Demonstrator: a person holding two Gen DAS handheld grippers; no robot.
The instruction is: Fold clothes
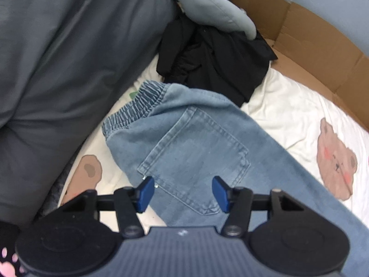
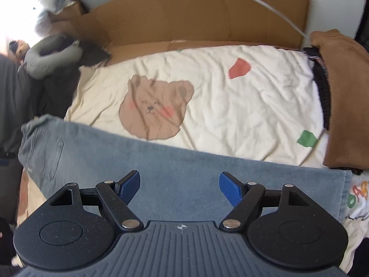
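Note:
Light blue jeans [image 1: 198,147] lie flat on a cream bedsheet, elastic waistband toward the upper left and back pocket facing up. My left gripper [image 1: 183,193] hovers open over the pocket's lower edge; its blue pads [image 1: 145,194] stand apart with flat denim below them, nothing pinched. In the right wrist view a jeans leg [image 2: 184,161] stretches across the lower half, its hem at the right. My right gripper [image 2: 180,188] is open above the middle of that leg, blue pads [image 2: 230,190] wide apart and gripping nothing.
A crumpled black garment [image 1: 214,62] and a grey one [image 1: 207,7] lie beyond the waistband. Large dark grey fabric [image 1: 69,69] fills the left. Brown cardboard [image 2: 184,16] lines the bed's far side. A brown garment [image 2: 346,103] lies at the right. The bear-print sheet [image 2: 230,106] lies beyond the jeans.

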